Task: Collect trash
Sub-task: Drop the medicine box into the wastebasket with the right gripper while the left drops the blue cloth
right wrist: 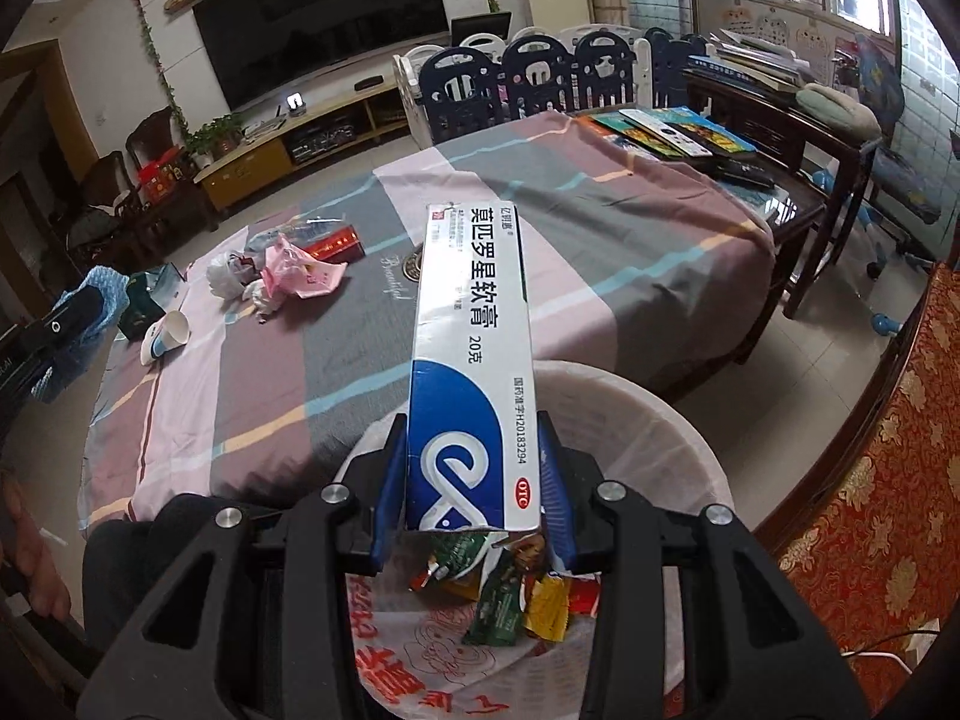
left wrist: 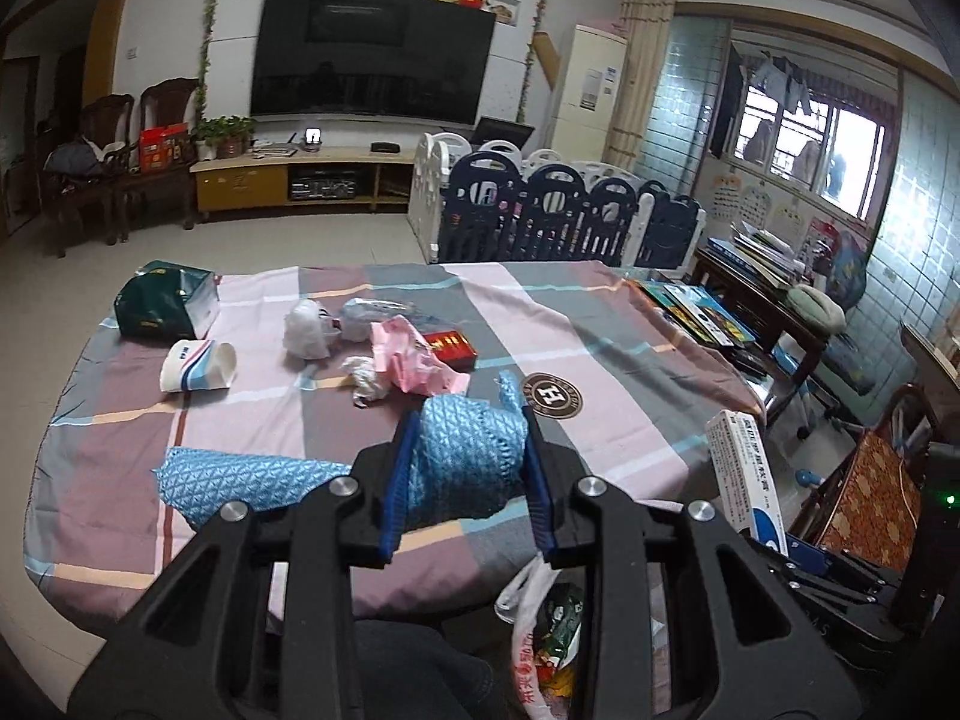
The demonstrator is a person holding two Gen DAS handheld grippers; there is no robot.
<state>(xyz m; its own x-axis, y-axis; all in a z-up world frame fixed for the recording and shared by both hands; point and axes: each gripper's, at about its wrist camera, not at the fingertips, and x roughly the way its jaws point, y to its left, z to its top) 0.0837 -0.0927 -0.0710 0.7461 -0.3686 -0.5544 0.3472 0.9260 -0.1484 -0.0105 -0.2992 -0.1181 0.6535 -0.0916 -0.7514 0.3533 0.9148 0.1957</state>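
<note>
Your white bag-lined trash bin sat directly below your right tool, which pinched the near end of the long blue-and-white ointment carton, its length pointing away. Your left tool clamped a crumpled blue mesh cloth over the counter.

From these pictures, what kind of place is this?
Most likely a family living room: a big television on the wall above a low cabinet, a folded baby fence, and a table under a checked cloth.
</note>
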